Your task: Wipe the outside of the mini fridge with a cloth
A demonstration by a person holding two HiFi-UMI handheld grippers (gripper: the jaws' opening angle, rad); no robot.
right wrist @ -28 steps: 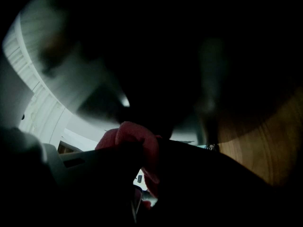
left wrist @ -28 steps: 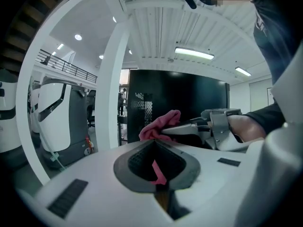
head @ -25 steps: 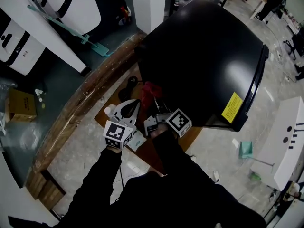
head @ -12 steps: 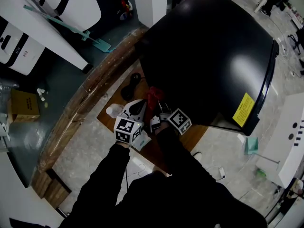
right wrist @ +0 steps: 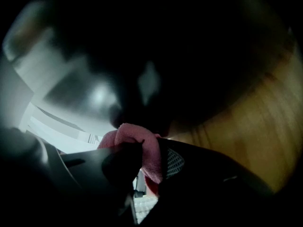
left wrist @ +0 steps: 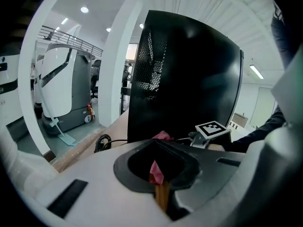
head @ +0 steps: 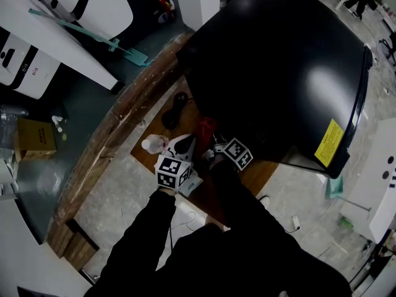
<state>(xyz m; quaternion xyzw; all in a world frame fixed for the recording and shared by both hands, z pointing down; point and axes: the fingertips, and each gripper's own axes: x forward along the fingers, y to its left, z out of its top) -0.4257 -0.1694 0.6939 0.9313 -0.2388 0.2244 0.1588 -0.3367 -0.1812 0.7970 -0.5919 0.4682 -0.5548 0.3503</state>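
My right gripper (right wrist: 144,161) has its fingers (right wrist: 118,164) clamped on the pink cloth (right wrist: 142,145), which bulges out past the tips against the dark wall of the mini fridge (right wrist: 156,56). The wooden counter (right wrist: 255,126) lies to the right of those fingers.

From the head view, the cloth (head: 206,129) sits just ahead of the right gripper (head: 213,145), low at the corner of the fridge (head: 278,60).

My left gripper (left wrist: 158,186) holds nothing. Its fingers are drawn together to a thin slit, and through it I see a scrap of pink and a strip of wood. The fridge (left wrist: 189,79) stands straight ahead of them, with the cloth (left wrist: 162,135) just beyond their tips.
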